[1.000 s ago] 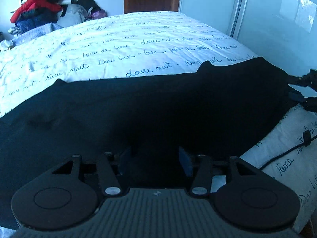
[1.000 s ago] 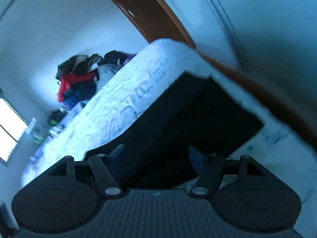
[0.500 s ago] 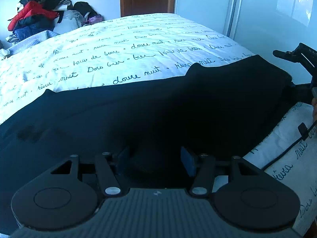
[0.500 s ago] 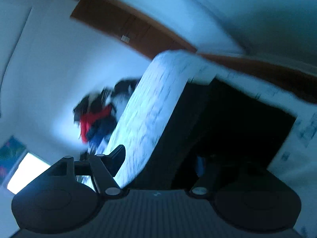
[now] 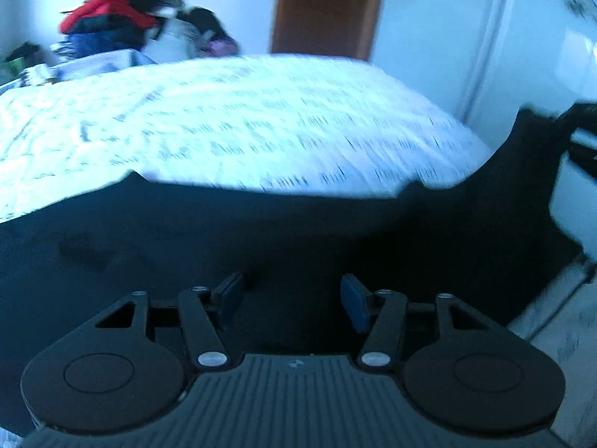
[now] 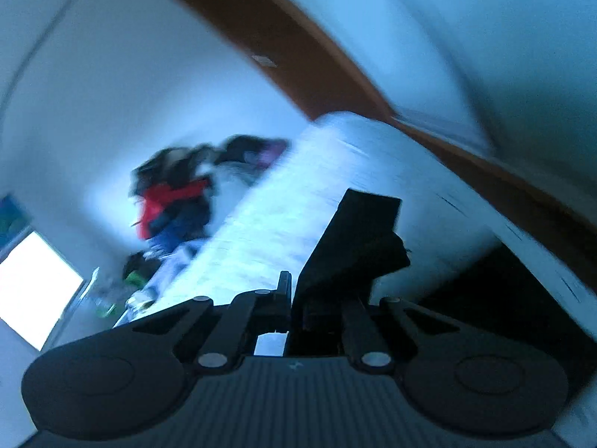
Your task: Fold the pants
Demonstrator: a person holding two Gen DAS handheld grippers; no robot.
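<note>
Black pants point(image 5: 298, 231) lie spread across the near part of a bed with a white, script-printed cover point(image 5: 261, 123). My left gripper point(image 5: 291, 304) is open just above the pants, with nothing between its blue pads. My right gripper point(image 6: 317, 298) is shut on an end of the pants point(image 6: 358, 239) and holds it up off the bed, tilted. In the left wrist view the pants rise at the far right toward the right gripper point(image 5: 582, 138). Both views are motion-blurred.
A pile of clothes with a red jacket point(image 5: 108, 15) sits at the far left head of the bed. A brown wooden door point(image 5: 324, 7) and pale wardrobe panels point(image 5: 522, 37) stand behind. A bright window point(image 6: 33, 283) is at the left of the right wrist view.
My right gripper closed on the pants end and lifted it, swinging sharply. The left gripper stayed open and tilted up a little over the pants.
</note>
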